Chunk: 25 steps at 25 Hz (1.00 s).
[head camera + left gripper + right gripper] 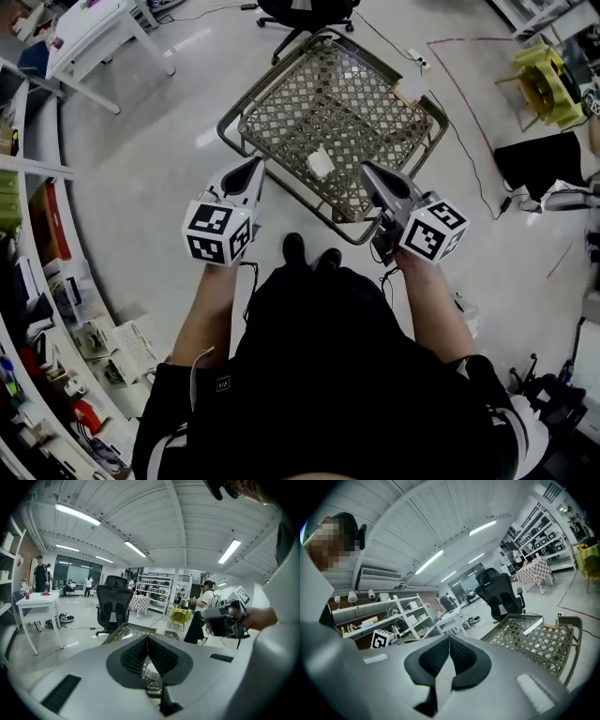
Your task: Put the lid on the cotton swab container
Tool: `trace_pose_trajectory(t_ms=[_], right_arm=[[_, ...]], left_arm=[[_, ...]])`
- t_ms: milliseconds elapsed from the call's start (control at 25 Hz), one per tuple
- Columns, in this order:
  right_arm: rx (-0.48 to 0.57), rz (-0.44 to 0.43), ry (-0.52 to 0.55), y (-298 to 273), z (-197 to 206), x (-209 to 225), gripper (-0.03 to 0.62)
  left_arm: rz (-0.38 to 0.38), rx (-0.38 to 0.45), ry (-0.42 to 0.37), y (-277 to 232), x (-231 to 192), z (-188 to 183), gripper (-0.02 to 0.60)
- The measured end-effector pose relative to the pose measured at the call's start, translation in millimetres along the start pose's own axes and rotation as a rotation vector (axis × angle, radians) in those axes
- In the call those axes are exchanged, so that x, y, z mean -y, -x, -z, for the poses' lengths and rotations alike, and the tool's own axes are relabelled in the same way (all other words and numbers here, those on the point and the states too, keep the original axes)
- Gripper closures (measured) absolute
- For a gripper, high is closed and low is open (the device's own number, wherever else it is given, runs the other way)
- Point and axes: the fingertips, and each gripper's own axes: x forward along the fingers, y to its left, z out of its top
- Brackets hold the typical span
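Note:
A small white container (320, 164) lies near the middle of a woven lattice table (281, 112). It also shows low behind the pads in the left gripper view (151, 671). A flat pale piece (410, 91) rests at the table's far right corner and appears in the right gripper view (533, 629); whether it is the lid I cannot tell. My left gripper (257, 161) hovers over the table's near left edge, shut and empty. To the container's right, my right gripper (366, 167) is also shut on nothing. Neither touches the container.
A black office chair (305, 14) stands beyond the table, a white desk (94, 28) at far left. Shelves (28, 281) line the left side. A yellow stool (544, 84) and a black bag (539, 159) sit at right. A cable (469, 141) crosses the floor.

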Motion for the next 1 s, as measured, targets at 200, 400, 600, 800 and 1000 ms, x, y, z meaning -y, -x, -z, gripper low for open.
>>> trace_pose_trajectory(t_ms=[200, 400, 600, 800, 1000], right_arm=[[-0.041, 0.025, -0.006, -30.9, 0.9, 18.4, 0.579], [-0.079, 0.044, -0.037, -43.0, 12.2, 46.0, 0.579], [-0.146, 0.037, -0.060, -60.4, 32.2, 78.8, 0.579], [-0.221, 0.024, -0.083, -71.5, 58.2, 104.9, 0.579], [-0.272, 0.030, -0.099, -81.0, 84.0, 128.5, 0.579]], left_arm=[[0.025, -0.046, 0.030, -27.4, -19.0, 13.8, 0.575], [0.041, -0.094, 0.043, -47.7, -18.4, 32.0, 0.574], [0.030, -0.153, 0.081, -73.1, -19.1, 61.5, 0.574], [0.019, -0.206, 0.126, -96.0, -15.4, 92.3, 0.574], [0.034, -0.255, 0.144, -115.2, -11.8, 124.2, 0.574]])
